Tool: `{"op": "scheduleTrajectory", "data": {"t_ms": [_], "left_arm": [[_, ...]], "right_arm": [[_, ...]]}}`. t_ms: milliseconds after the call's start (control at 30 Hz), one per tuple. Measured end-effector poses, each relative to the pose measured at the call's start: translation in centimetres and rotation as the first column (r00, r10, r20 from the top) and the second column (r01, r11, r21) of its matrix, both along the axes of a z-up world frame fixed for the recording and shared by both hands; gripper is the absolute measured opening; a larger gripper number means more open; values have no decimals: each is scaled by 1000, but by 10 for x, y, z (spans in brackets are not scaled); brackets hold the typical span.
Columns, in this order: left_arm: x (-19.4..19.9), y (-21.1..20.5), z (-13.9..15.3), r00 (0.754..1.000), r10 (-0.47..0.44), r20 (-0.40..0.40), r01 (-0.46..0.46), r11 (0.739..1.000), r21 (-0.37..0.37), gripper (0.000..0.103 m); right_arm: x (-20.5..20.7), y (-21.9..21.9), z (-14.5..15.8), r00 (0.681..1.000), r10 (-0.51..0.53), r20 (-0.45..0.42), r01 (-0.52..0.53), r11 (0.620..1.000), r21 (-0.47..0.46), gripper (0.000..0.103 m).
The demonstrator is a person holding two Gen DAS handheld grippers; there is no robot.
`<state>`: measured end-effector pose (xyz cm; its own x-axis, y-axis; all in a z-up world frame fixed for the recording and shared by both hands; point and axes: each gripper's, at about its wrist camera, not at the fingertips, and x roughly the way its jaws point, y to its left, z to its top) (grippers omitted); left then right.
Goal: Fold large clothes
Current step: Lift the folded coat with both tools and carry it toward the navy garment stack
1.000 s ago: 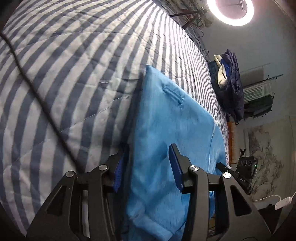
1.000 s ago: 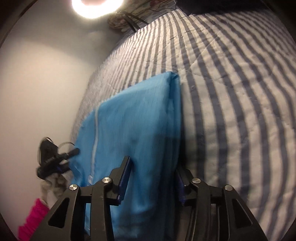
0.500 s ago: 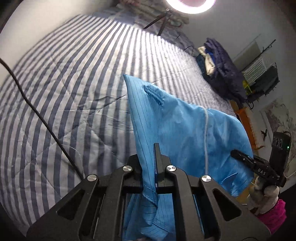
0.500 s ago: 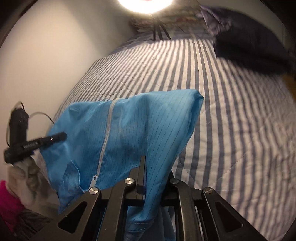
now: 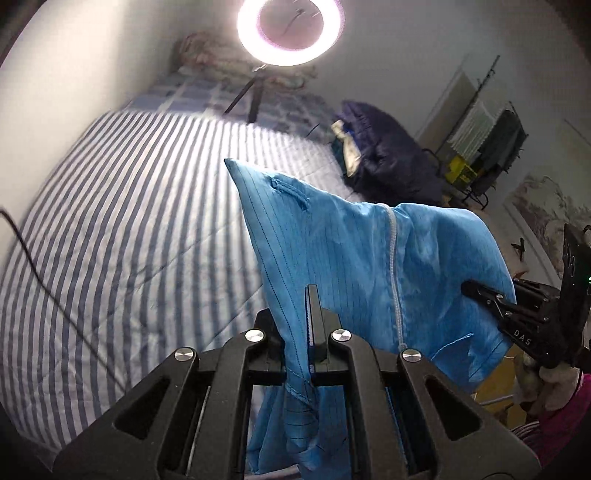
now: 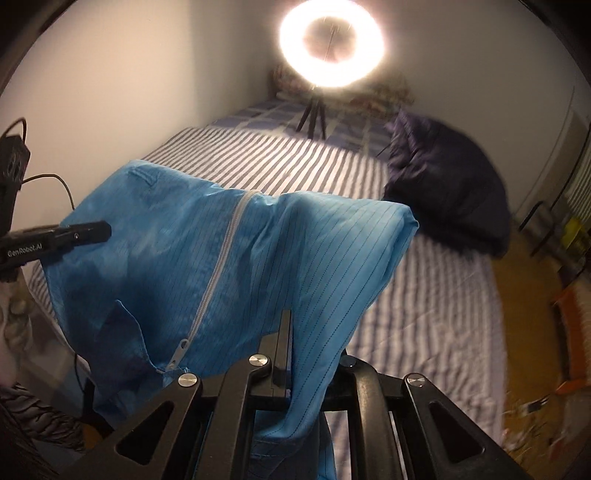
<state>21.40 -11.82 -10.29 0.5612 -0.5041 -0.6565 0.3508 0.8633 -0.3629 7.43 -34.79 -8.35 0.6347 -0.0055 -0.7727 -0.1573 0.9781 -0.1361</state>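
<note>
A bright blue zip-front garment [image 5: 332, 251] with thin dark pinstripes hangs in the air above the striped bed [image 5: 129, 221]. My left gripper [image 5: 301, 332] is shut on one edge of its fabric, which drapes down between the arms. My right gripper [image 6: 291, 347] is shut on the opposite edge of the same blue garment [image 6: 229, 258]. The grey zipper [image 6: 218, 273] runs down the middle of the stretched cloth. In the left wrist view the right gripper [image 5: 480, 295] shows clamped on the garment's far side. In the right wrist view the left gripper [image 6: 99, 230] shows likewise.
A dark navy jacket pile [image 6: 447, 195] lies at the bed's far right side. A lit ring light [image 5: 290, 27] on a tripod stands at the head of the bed. A black cable [image 5: 48, 291] crosses the bedspread. A clothes rack [image 5: 487, 147] stands by the wall.
Both grippers shut on the garment's edges where it lay on the bed, then lifted it up. The cloth now hangs stretched between them, clear of the bedspread.
</note>
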Motion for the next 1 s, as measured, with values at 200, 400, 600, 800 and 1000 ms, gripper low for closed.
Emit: {"op": "scheduleTrajectory", "data": {"t_ms": [200,400,600,800,1000], "left_arm": [[28,-36,28,998,-42,41,43,999,-25,4],[75,-86,54,991,-95,93,99,994,-41,4],[142,-151,82,974,-152,169,160,986,-39,4],[233,-218,95,952,-189,241,205,978,-46,4],[309,-277,95,935,-204,288,228,972,-50,4]], "right_arm": [[18,-29,31,998,-43,54,46,998,-41,5],[53,-72,60,988,-99,122,111,988,-103,5],[112,-117,87,971,-146,188,180,967,-178,5],[191,-164,106,940,-197,278,265,935,-234,5],[275,-213,105,910,-262,320,353,896,-268,5]]}}
